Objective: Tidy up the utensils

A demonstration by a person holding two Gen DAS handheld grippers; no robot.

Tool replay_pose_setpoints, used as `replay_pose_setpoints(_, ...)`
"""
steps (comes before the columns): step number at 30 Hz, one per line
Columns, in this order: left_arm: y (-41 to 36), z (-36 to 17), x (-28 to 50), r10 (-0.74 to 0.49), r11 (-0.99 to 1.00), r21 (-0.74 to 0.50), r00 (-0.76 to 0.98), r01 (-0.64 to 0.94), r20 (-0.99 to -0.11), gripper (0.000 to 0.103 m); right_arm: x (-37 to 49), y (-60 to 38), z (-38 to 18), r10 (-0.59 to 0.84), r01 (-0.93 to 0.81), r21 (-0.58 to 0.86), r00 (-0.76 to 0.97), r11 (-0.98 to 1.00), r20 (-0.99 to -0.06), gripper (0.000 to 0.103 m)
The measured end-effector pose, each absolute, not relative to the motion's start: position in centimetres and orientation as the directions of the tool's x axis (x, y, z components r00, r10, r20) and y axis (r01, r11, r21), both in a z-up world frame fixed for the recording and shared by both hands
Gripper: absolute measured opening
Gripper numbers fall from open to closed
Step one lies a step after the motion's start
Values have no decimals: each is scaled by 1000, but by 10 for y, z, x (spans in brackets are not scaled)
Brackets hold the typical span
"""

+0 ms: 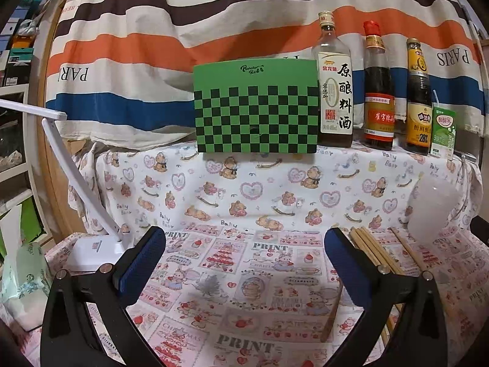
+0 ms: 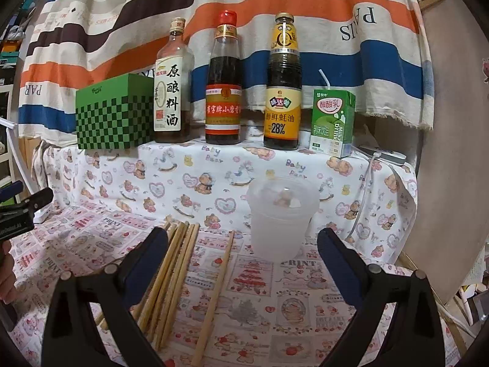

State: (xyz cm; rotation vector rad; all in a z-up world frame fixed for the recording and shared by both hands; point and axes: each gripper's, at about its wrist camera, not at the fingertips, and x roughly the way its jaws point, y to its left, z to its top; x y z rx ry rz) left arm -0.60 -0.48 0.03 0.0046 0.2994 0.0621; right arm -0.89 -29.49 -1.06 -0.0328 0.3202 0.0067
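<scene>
- Two grippers are in view, each with its jaws spread wide and nothing held between them: the left gripper point(image 1: 244, 263) and the right gripper point(image 2: 243, 258).
- Landmark for all positions below: the translucent plastic cup point(image 2: 282, 217), standing upright on the printed tablecloth point(image 2: 275, 290).
- The right gripper hovers above the cloth, nearer the camera than the cup; the cup lies ahead between its fingers, closer to the right one.
- A bundle of wooden chopsticks point(image 2: 171, 275) lies flat on the cloth left of the cup, partly hidden behind the right gripper's left finger.
- A single chopstick point(image 2: 218, 284) lies apart from the bundle, between it and the cup, not touching the cup.
- From the left wrist view, the chopsticks point(image 1: 371, 250) lie just behind the left gripper's right finger, with the cup point(image 1: 434, 211) further right.
- The left gripper point(image 2: 18, 211) is well left of the cup in the right wrist view, with part of a hand point(image 2: 6, 275) below it.
- A white desk lamp point(image 1: 88, 244) stands far left of the cup.
- On the raised ledge behind the cup stand, left to right: a green checkered box point(image 2: 114, 119), a cooking wine bottle point(image 2: 172, 91), a red-capped bottle point(image 2: 224, 88), an oyster sauce bottle point(image 2: 282, 91) and a green milk carton point(image 2: 333, 122).
- A striped cloth point(image 2: 275, 6) hangs behind the ledge.
</scene>
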Motion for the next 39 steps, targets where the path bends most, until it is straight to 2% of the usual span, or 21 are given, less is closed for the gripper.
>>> replay_pose_setpoints(3, -8, 0, -7, 18, 1000, 16, 955, -14, -297, 103, -8, -296, -11, 2, -11, -26, 950, 1000, -311, 100)
replay_pose_setpoints(11, -6, 1, -5, 53, 999, 23, 952, -48, -302, 103, -12, -290, -10, 17, -35, -54, 951, 998, -309, 100)
replay_pose_setpoints(19, -7, 1, -7, 65, 998, 41, 955, -55, -288, 103, -15, -288, -9, -30, 4, -87, 955, 996, -296, 100)
replay_pose_setpoints(24, -7, 4, -13, 159, 987, 64, 956, -147, -246, 103, -11, -285, -12, -24, -9, -99, 943, 995, -332, 94)
replay_pose_setpoints(29, -4, 4, -12, 159, 987, 59, 956, -149, -248, 103, -11, -285, -13, -20, -15, -101, 941, 995, -339, 94)
replay_pose_setpoints(30, -3, 4, -12, 159, 987, 58, 955, -150, -249, 103, -11, -284, -13, -18, -18, -102, 940, 995, -341, 92)
replay_pose_setpoints(31, -3, 3, -13, 160, 987, 57, 955, -151, -248, 103, -11, -284, -13, -15, -22, -104, 938, 994, -346, 83)
replay_pose_setpoints(33, -4, 3, -12, 164, 986, 58, 955, -155, -248, 103, -9, -284, -14, -2, -39, -104, 931, 994, -365, 75)
replay_pose_setpoints(37, -6, 2, -11, 168, 986, 65, 953, -156, -253, 103, -7, -291, -13, 17, -35, -39, 921, 999, -390, 65)
replay_pose_setpoints(39, -6, 1, -11, 170, 985, 67, 954, -158, -249, 103, -5, -296, -13, 33, -36, 0, 913, 999, -406, 65)
